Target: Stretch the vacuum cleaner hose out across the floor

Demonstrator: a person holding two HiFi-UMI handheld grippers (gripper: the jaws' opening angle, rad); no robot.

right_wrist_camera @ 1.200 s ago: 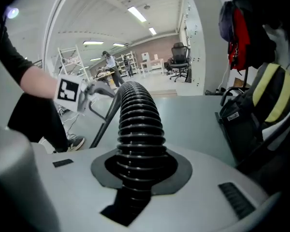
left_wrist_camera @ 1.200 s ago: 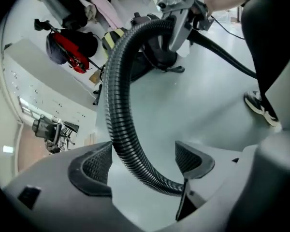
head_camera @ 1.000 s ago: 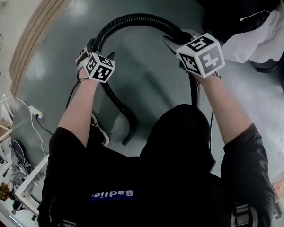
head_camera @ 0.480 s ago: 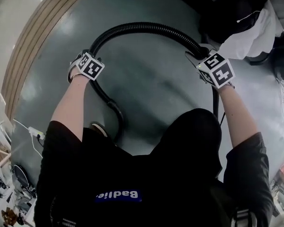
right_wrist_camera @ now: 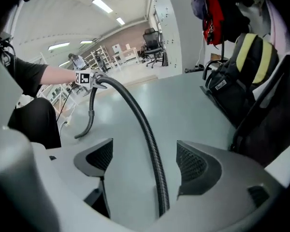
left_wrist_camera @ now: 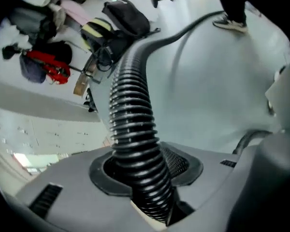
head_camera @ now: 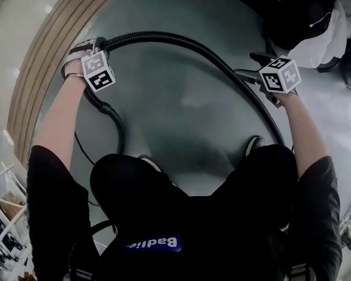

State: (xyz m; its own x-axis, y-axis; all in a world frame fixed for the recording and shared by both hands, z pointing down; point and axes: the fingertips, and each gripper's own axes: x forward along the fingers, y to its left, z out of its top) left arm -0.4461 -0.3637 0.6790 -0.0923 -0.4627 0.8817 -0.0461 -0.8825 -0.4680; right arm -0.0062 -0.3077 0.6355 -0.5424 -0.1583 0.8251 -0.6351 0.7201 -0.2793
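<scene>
The hose (head_camera: 164, 37) is partly stretched but curved; left gripper (left_wrist_camera: 147, 166) has just closed on it, right gripper (right_wrist_camera: 142, 161) has just opened (hose loose inside).

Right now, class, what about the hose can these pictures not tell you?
- Head view: both ends of the hose vanish under the person.
- Right gripper view: the hose tip is too small to tell its fitting.
- Left gripper view: the bags by the wall are blurred.
</scene>
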